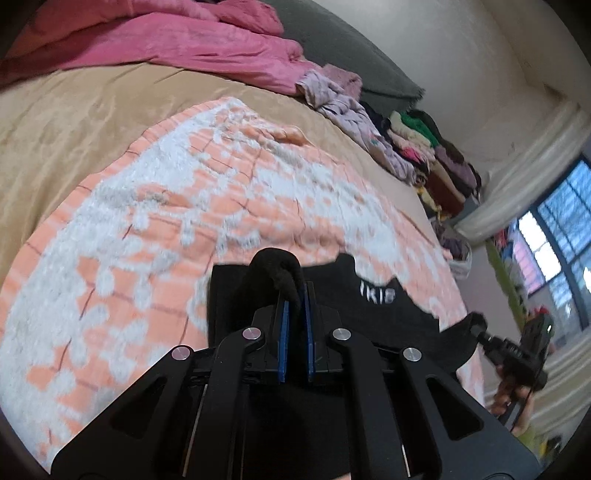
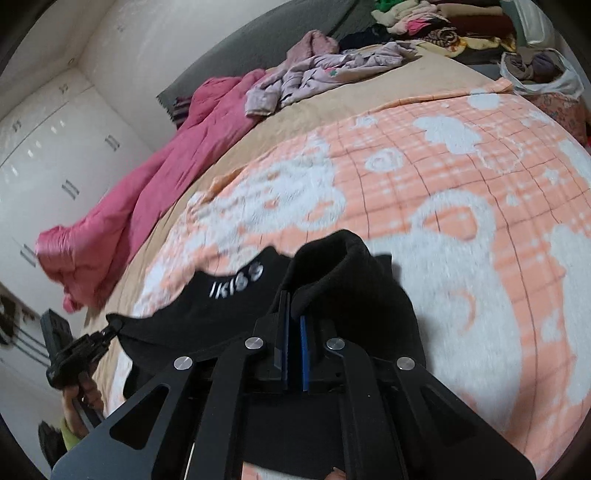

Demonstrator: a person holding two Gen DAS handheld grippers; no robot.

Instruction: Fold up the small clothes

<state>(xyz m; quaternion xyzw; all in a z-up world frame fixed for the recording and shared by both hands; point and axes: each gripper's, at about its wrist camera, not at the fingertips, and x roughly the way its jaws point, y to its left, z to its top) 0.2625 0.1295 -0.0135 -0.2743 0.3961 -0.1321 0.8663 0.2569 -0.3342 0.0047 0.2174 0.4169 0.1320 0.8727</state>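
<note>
A small black garment with white lettering is held up over an orange-and-white blanket on a bed. In the left wrist view my left gripper is shut on a bunched fold of its edge, which sticks up between the blue pads. At the far right of that view my right gripper, in a hand, pinches the other end. In the right wrist view the right gripper is shut on a thick black fold of the garment. The left gripper grips the far corner.
A pink quilt lies along the far side of the tan bedcover. Crumpled lilac clothes and a stack of folded clothes sit at the bed's far edge. A white bag, white cupboards and a window surround the bed.
</note>
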